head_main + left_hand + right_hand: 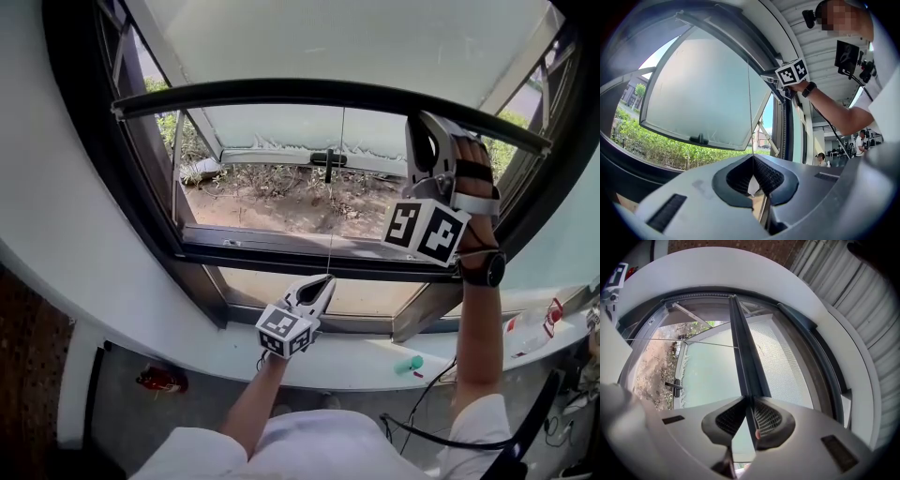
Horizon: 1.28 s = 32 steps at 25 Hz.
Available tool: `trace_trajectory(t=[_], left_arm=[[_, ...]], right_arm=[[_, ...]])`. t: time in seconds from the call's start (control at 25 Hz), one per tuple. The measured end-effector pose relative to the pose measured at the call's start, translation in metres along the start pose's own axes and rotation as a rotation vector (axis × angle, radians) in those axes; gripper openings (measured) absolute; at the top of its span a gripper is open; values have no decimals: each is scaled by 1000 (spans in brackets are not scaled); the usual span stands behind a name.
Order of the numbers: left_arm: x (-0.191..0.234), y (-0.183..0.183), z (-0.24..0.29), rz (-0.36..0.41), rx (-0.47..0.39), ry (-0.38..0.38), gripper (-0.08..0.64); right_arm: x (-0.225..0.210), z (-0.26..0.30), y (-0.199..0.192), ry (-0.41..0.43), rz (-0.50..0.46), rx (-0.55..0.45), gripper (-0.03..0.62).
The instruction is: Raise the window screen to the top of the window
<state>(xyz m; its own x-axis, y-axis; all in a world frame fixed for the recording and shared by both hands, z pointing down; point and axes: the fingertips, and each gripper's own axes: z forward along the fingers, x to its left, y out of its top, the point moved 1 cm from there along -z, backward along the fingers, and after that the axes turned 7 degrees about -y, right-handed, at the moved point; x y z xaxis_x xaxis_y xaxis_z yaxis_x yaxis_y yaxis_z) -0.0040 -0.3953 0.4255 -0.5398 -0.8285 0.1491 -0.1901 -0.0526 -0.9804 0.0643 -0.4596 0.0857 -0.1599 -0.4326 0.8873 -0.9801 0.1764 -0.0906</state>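
Writing: none can be read. Only black-and-white square patterns are seen on the grippers' cubes. The print on the clear plastic bottle with a red label (532, 328), laid on the sill at far right, is too small to be made out.
Left gripper (324, 284) (751, 161): its jaws are closed on the thin pale cord (336, 187) (749, 108), which is stretched straight up from them to the bar.
Window screen: its dark straight bottom bar (281, 91) (743, 357) is laid across the upper part of the window opening. The long axis runs left to right, with the right end slightly lower in the head view. Grey mesh (328, 42) (785, 362) is seen above the bar, and the open window below it.
Right gripper (424, 122) (749, 401): its jaws are clamped on the dark bar, towards the bar's right end.
Hidden: the top of the window frame is cut off at the head view's upper edge, so how near the bar is to it cannot be told.
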Motion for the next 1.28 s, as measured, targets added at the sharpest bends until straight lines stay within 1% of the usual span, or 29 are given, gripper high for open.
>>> trace_trajectory(t=[0.2,0.4,0.76,1.08,1.28], left_arm=[[0,14,3,32,-13,-3,-2],[0,31,3,52,-39,2,-2],[5,71,10,124,-82,1,-2],[12,107,18,192,-102,15,-2],[12,133,22,226,-144,29,-2]], right_arm=[[-13,6,2,-3,8,-10,26],[-28,12,3,-26,-3,-15,26],[-66,28,11,-69,7,-23,26],[-99,44,14,-104,6,-29,26],[-125,54,18,-148,15,-39,26]])
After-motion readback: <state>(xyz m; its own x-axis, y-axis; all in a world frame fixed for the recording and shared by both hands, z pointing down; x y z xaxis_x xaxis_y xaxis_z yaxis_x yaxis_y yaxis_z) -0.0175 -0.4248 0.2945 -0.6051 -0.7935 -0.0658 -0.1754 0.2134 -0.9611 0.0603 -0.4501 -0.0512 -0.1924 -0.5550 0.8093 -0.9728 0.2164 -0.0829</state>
